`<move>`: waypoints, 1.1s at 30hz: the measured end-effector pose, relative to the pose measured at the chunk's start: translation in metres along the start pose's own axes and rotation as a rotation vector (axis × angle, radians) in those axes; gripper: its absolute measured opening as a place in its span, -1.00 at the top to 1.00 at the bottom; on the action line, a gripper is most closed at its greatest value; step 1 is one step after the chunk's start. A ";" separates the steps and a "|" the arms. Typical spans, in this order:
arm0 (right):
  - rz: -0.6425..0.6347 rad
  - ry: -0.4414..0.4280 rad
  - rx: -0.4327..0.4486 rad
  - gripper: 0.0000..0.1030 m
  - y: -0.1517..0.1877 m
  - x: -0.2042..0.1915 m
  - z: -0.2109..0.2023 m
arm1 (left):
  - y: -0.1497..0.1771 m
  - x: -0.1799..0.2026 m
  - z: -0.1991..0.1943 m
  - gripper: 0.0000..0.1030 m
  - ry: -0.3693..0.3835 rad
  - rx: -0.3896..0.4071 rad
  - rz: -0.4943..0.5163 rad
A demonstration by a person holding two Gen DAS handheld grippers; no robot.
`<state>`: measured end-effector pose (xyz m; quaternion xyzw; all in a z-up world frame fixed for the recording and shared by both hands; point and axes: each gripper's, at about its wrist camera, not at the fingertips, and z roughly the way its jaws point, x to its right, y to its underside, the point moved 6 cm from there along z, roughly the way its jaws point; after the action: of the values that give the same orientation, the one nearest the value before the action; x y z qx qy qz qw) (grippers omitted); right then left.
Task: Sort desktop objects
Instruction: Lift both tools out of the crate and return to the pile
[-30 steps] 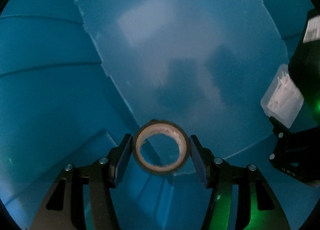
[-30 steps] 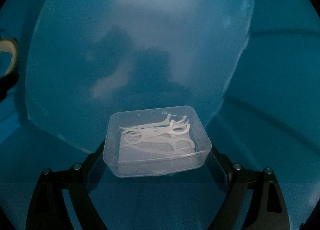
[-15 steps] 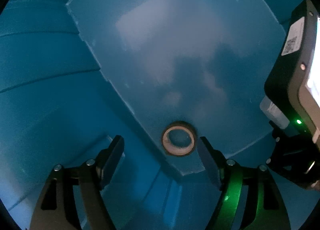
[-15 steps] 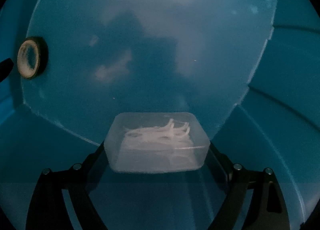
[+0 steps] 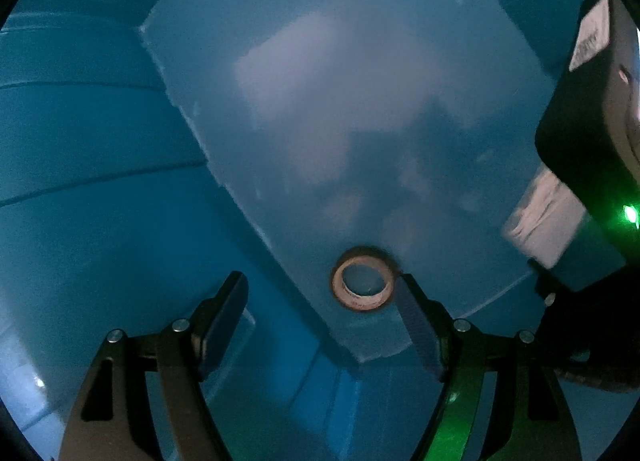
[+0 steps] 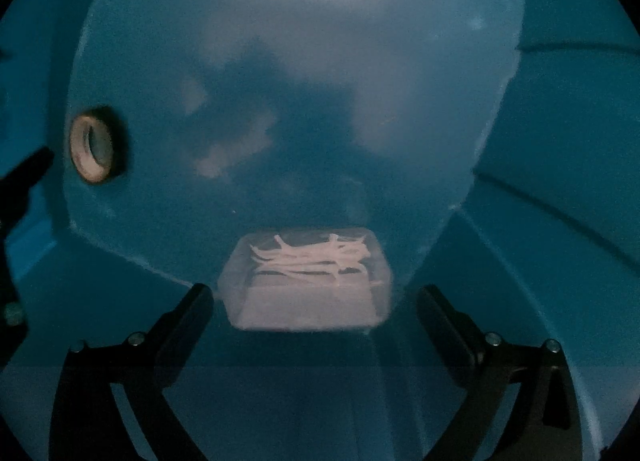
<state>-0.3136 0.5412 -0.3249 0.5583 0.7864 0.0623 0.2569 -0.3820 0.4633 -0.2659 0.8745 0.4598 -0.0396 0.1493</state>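
You are holding both grippers down inside a blue plastic bin [image 5: 100, 189], and the light in there is dim. Your left gripper [image 5: 322, 311] has its fingers spread wide with nothing between them; the tape roll [image 5: 362, 283] lies flat on the bin floor [image 5: 320, 101] just ahead of them, close to the inner face of the right-hand finger [image 5: 416, 325] but apart from it, near the corner where the floor meets the ribbed walls. In the right wrist view the same tape roll [image 6: 94, 143] sits at the far left of the floor, close to the wall, with the dark tip of your left gripper [image 6: 28, 177] just beside it. Your right gripper [image 6: 314, 311] is also spread, and neither finger [image 6: 188, 313] touches anything. The clear plastic box [image 6: 306, 281] lies between and just ahead of the fingertips, at the near edge of the bin floor [image 6: 360, 61], with visible gaps on both sides. The white floss picks [image 6: 310, 255] lie jumbled inside it. Whether the box rests fully on the floor cannot be told, as its outline is blurred. In the left wrist view the clear plastic box [image 5: 540, 217] appears at the right edge, blurred, under the black body of your right gripper [image 5: 592, 149], where a green light [image 5: 630, 215] glows. The tape roll and the box are well apart.
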 end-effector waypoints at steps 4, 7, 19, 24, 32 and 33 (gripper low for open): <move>0.021 0.011 0.047 -1.00 0.010 0.013 -0.034 | 0.004 -0.010 -0.031 -0.46 0.062 0.075 -0.064; 0.031 0.010 0.095 -1.00 0.019 0.014 -0.061 | 0.014 -0.019 -0.072 -0.46 0.107 0.159 -0.085; 0.145 -0.012 0.581 -1.00 0.085 -0.035 -0.219 | 0.131 -0.087 -0.238 -0.50 0.111 0.667 -0.120; 0.092 -0.067 0.794 -1.00 0.104 -0.103 -0.267 | 0.214 -0.142 -0.262 -0.71 -0.027 0.909 -0.235; -0.006 -0.107 0.989 -1.00 0.112 -0.225 -0.284 | 0.331 -0.244 -0.192 -0.71 -0.064 0.978 -0.474; -0.009 -0.099 1.002 -1.00 0.112 -0.234 -0.279 | 0.346 -0.258 -0.178 -0.71 -0.078 0.975 -0.506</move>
<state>-0.2932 0.4217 0.0363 0.6119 0.7089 -0.3506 -0.0054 -0.2603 0.1278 0.0345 0.7025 0.5781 -0.3152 -0.2703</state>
